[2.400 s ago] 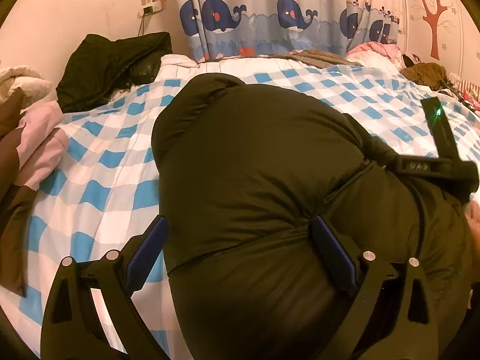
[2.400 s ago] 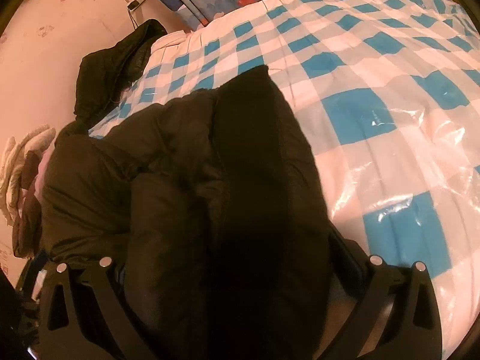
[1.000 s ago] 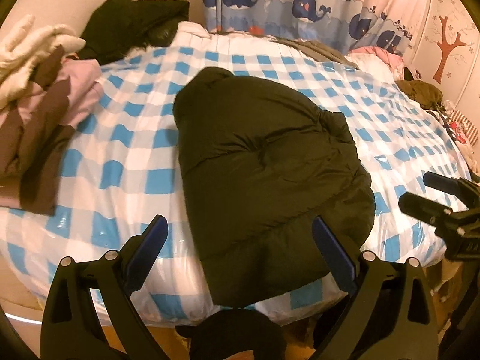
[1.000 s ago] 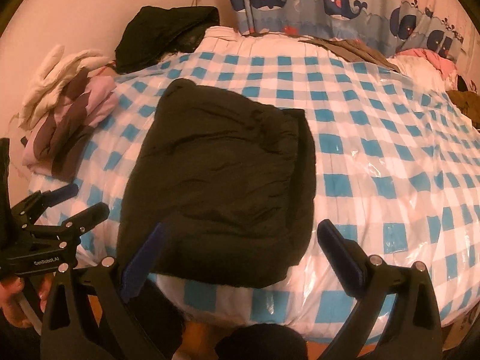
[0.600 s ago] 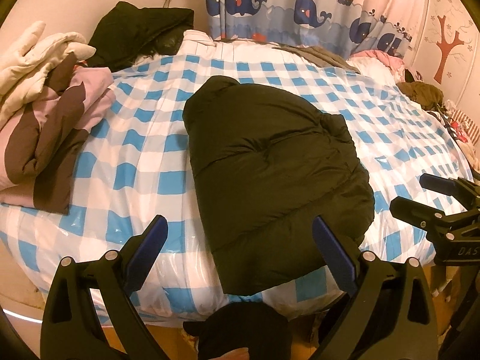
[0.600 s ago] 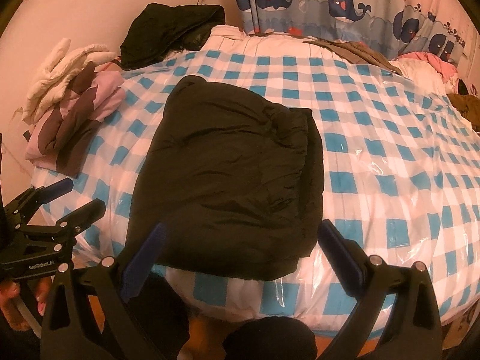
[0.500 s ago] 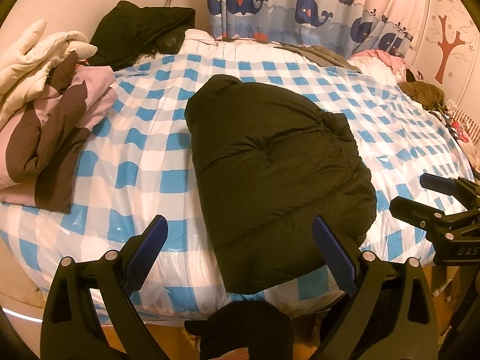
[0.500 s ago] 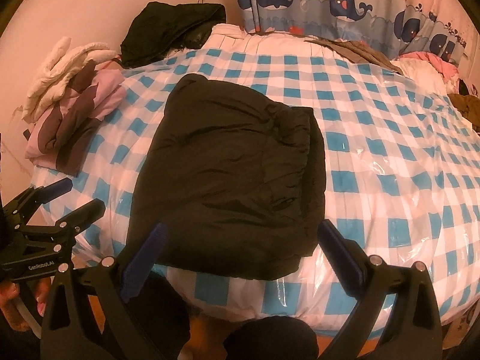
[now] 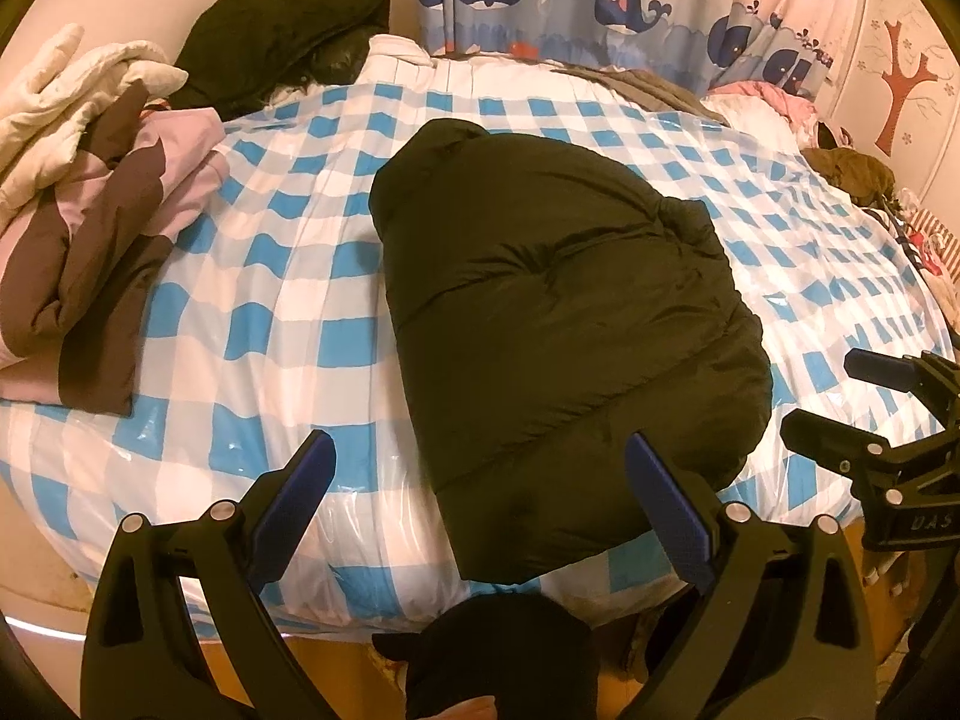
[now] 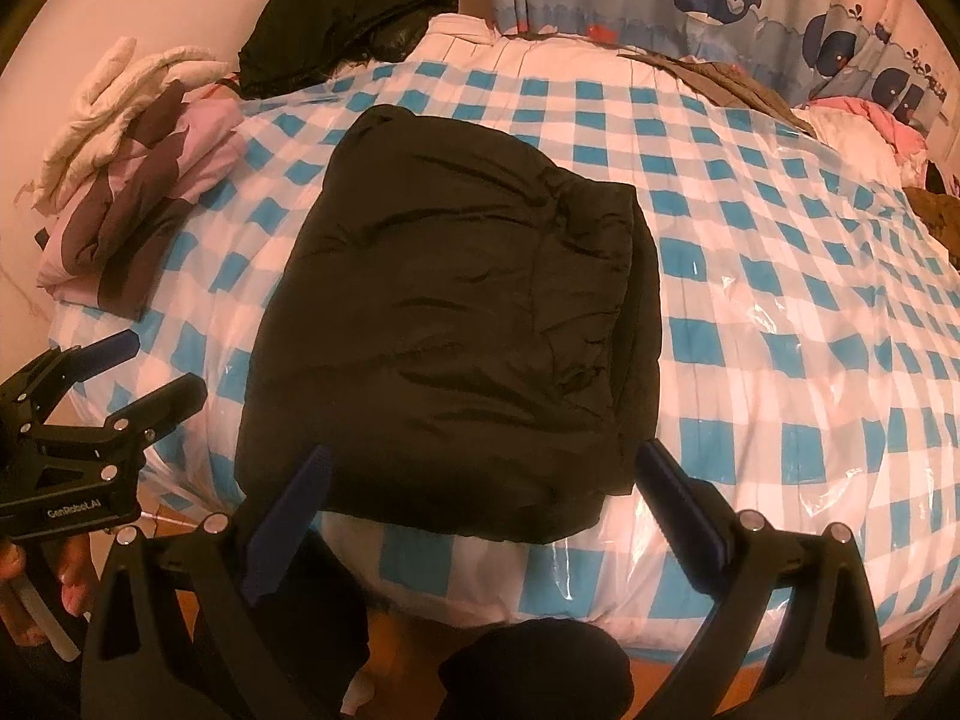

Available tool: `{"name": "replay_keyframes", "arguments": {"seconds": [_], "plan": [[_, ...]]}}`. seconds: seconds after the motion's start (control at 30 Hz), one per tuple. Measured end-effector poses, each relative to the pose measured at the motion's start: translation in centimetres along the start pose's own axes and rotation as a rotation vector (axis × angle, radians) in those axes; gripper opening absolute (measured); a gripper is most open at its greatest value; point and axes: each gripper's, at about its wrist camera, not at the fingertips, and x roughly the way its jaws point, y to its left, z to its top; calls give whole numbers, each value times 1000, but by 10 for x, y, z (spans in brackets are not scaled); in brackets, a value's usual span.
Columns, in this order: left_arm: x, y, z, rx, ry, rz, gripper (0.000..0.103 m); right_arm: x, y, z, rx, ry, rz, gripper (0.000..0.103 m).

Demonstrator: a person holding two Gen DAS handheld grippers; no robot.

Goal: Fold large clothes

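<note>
A dark puffy jacket (image 9: 558,324) lies folded into a compact bundle on the blue-and-white checked bed (image 9: 252,312). It also shows in the right wrist view (image 10: 456,336). My left gripper (image 9: 474,480) is open and empty, held back above the bed's near edge. My right gripper (image 10: 480,486) is open and empty too, above the jacket's near hem. Each gripper shows in the other's view, the right one (image 9: 840,402) at the right and the left one (image 10: 138,372) at the left.
A pile of pink, brown and white clothes (image 9: 90,192) lies at the bed's left edge. A black garment (image 9: 276,36) sits at the far left corner. More clothes (image 9: 852,174) lie at the far right. A whale-print curtain (image 9: 600,0) hangs behind.
Both grippers let go of the jacket and pulled back from the bed. The folded jacket stays where it was laid.
</note>
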Motion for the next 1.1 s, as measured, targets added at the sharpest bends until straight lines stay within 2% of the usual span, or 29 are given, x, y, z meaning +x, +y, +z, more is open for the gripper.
{"name": "replay_keyframes", "arguments": {"seconds": [0.53,0.83,1.1], "plan": [[3,0,1,2,8,1,93,3,0,-2,0,8,-1,97],[12,-7,2,21,28,61,93,8,-2,-4,2,16,4,97],[14,-3,1,-3,38,55,93,12,-4,-5,2,21,7,97]]}}
